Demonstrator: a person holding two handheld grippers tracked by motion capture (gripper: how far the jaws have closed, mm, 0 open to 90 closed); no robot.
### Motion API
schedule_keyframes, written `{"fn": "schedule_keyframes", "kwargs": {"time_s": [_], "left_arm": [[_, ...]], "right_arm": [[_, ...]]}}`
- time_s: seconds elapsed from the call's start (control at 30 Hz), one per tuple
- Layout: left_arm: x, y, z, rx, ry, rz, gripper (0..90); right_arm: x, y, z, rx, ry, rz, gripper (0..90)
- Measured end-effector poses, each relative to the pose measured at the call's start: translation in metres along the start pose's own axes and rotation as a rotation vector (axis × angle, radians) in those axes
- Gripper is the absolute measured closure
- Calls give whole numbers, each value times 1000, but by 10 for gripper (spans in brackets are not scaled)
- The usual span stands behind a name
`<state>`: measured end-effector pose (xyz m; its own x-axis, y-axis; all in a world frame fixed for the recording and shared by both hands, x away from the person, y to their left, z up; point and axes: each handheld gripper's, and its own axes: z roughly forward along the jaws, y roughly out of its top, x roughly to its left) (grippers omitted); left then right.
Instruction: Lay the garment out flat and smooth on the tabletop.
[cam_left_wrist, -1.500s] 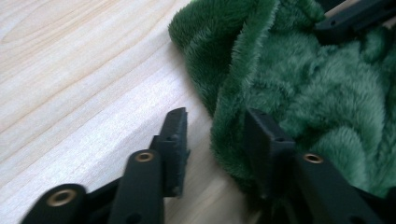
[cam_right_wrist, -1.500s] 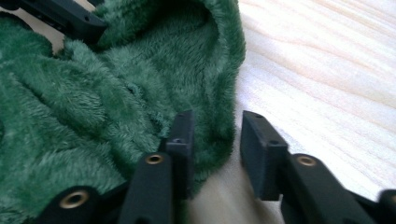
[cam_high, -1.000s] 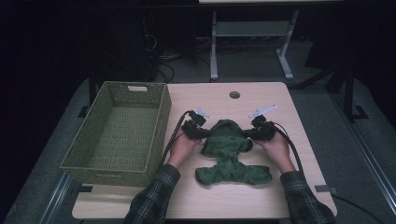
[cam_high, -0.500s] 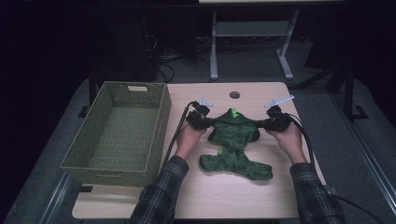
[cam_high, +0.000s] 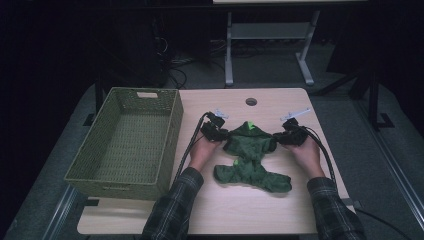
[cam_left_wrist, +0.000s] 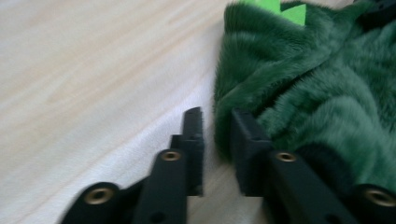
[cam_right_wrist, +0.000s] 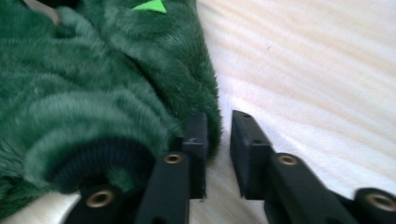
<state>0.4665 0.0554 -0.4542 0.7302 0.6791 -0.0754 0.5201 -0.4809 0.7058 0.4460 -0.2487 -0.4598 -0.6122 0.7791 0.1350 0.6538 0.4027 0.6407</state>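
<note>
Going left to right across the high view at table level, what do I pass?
Woven basket → left tongs → green fuzzy garment → right tongs.

Wooden table (cam_high: 260, 210) — basket (cam_high: 125, 145), green garment (cam_high: 252, 160)

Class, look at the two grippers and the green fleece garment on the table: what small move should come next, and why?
Probably draw both grippers back off the garment. The left gripper and right gripper have just been opening; their jaws show a gap with only the fleece edge in it, unpinched. The green garment lies spread on the table, so it looks released.
</note>
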Motion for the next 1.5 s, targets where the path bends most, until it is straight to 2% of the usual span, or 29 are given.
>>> {"fn": "schedule_keyframes", "kwargs": {"time_s": [0.1, 0.23, 0.3, 0.37, 0.47, 0.57, 0.67, 0.73, 0.87, 0.93, 1.03, 1.23, 1.4, 1.5], "left_arm": [[-1, 7, -17, -41, -6, -8, 624], [-8, 12, -40, -38, -10, 24, 519], [-12, 11, -48, -37, -23, 30, 471], [-18, 6, -57, -39, -45, 26, 427], [-25, -4, -66, -18, -64, 49, 388], [-30, -15, -74, -13, -83, 47, 341], [-36, -26, -82, -5, -78, 63, 287], [-41, -35, -89, 4, -63, 70, 259], [-51, -52, -99, -5, -70, 63, 160], [-56, -60, -104, -11, -77, 65, 148], [-64, -73, -111, -3, -81, 93, 141], [-78, -100, -117, 38, -78, 119, 139], [-84, -116, -120, 47, -102, 111, 132], [-85, -122, -118, 60, -90, 123, 128]], "right_arm": [[2, 5, -16, -55, 0, 6, 713], [7, 12, -37, -98, -4, 5, 702], [11, 12, -42, -96, 0, 14, 691], [18, 11, -45, -82, 11, 6, 668], [28, 9, -48, -75, 26, -2, 635], [39, 6, -52, -101, 35, -19, 621], [50, 3, -55, -102, 63, -27, 614], [57, 2, -58, -126, 74, -44, 628], [70, 1, -64, -119, 95, -66, 627], [75, 1, -65, -117, 99, -77, 627], [86, 0, -66, -116, 106, -95, 630], [103, 0, -65, -127, 141, -126, 673], [119, 0, -63, -119, 165, -149, 698], [130, 3, -59, -113, 187, -170, 735]]}}
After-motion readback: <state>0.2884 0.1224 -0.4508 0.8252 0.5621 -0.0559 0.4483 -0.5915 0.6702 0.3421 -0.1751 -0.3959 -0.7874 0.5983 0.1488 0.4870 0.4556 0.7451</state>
